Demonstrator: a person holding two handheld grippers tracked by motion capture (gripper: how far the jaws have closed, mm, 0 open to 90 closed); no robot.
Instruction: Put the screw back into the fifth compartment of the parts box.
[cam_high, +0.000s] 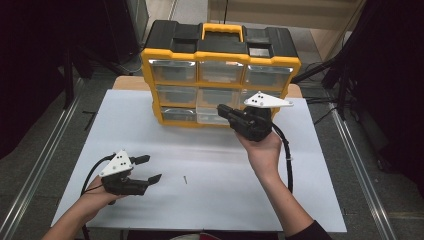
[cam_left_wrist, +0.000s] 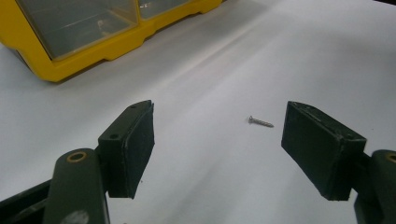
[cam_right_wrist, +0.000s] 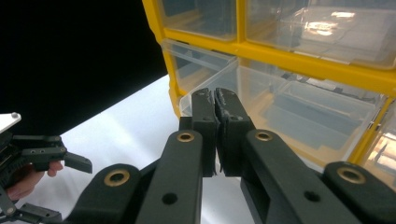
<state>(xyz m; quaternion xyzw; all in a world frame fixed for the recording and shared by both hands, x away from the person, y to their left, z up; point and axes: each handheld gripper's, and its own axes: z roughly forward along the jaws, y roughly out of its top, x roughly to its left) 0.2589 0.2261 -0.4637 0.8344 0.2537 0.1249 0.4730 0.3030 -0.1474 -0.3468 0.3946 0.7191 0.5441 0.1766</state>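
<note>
Left gripper view: framing a small screw (cam_left_wrist: 260, 122) lying flat on the white table (cam_left_wrist: 280, 56), just ahead of the left gripper (cam_left_wrist: 219, 128), with jaws standing wide apart and touching nothing, probably lining up to straddle the screw before closing. High view: keeping that left gripper (cam_high: 152, 168) low and level a little left of the screw (cam_high: 185, 179), well apart from the yellow drawer organizer (cam_high: 150, 65). Right gripper view: pressing the right gripper (cam_right_wrist: 215, 93) jaws together, tips sitting at the front rim of the clear bottom-middle drawer (cam_right_wrist: 280, 107), which is standing out from the yellow frame; not possible to tell whether a thin lip is being pinched. Judging the purpose: holding the drawer (cam_high: 210, 116) out with the right gripper (cam_high: 221, 107) so as to be receiving the screw.
</note>
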